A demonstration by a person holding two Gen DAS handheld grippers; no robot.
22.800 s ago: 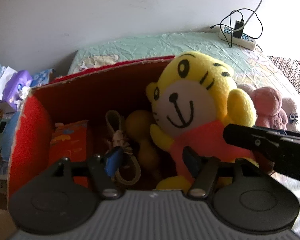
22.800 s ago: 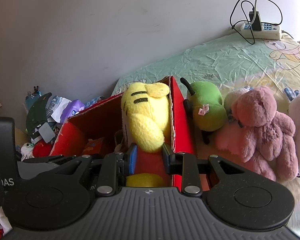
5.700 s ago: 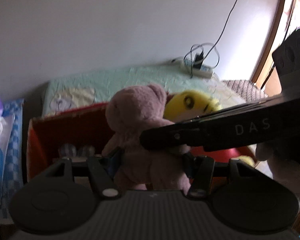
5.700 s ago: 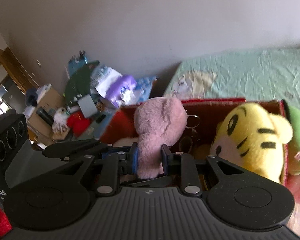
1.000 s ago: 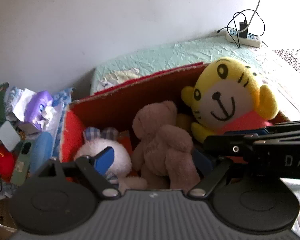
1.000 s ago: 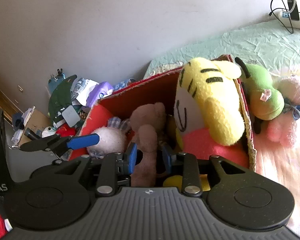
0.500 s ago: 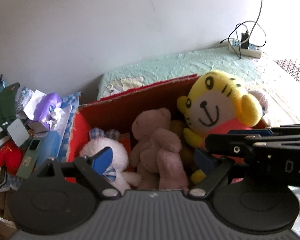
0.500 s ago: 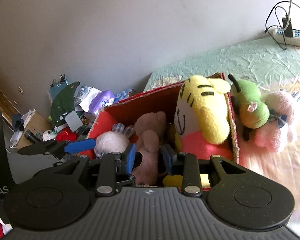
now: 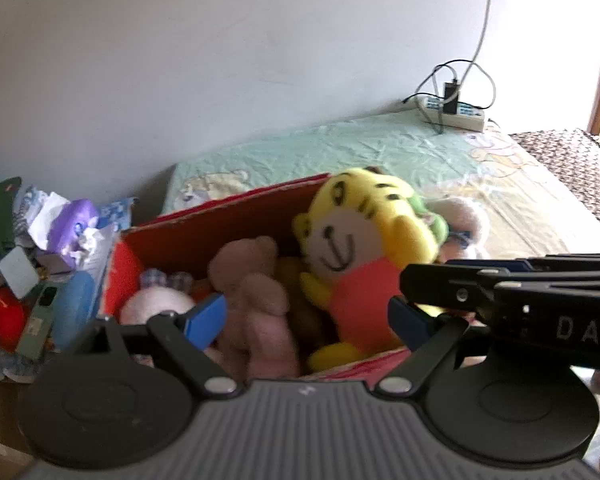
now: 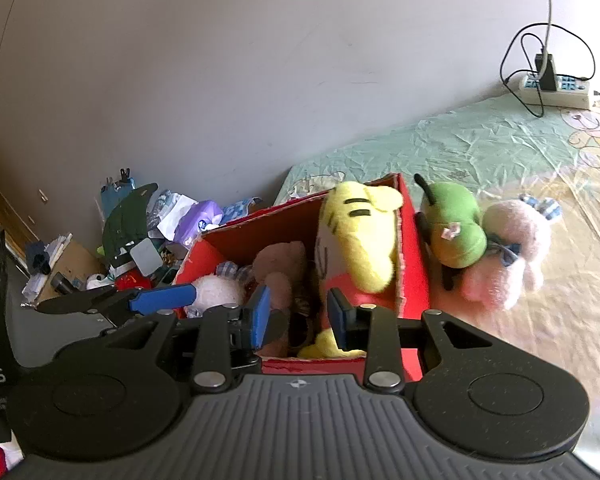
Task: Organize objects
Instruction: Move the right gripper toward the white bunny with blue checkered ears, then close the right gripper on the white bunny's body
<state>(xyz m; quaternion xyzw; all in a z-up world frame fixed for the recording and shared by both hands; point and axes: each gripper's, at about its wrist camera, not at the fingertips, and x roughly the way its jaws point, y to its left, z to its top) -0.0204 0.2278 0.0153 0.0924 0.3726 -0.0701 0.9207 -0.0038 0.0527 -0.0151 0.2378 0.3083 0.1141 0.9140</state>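
A red cardboard box [image 9: 228,216] [image 10: 410,248] on the bed holds a yellow tiger plush [image 9: 360,236] [image 10: 360,232], a brown teddy bear [image 9: 256,292] [image 10: 280,268] and a white plush with checked ears [image 9: 156,304] [image 10: 216,288]. My left gripper [image 9: 304,320] is open and empty above the box's near side. My right gripper [image 10: 300,312] is open and empty above the box too. A green plush [image 10: 456,224] and a pink plush [image 10: 508,256] lie on the bed right of the box.
A pile of clutter with a purple tissue pack [image 9: 74,228] [image 10: 198,220] lies left of the box. A power strip with cables [image 9: 452,114] [image 10: 552,88] sits at the bed's far end by the wall. The mint sheet [image 10: 480,140] stretches behind the box.
Both grippers have pulled back and up from the box. The right gripper has opened wider and let go of the brown bear, which stays in the box.
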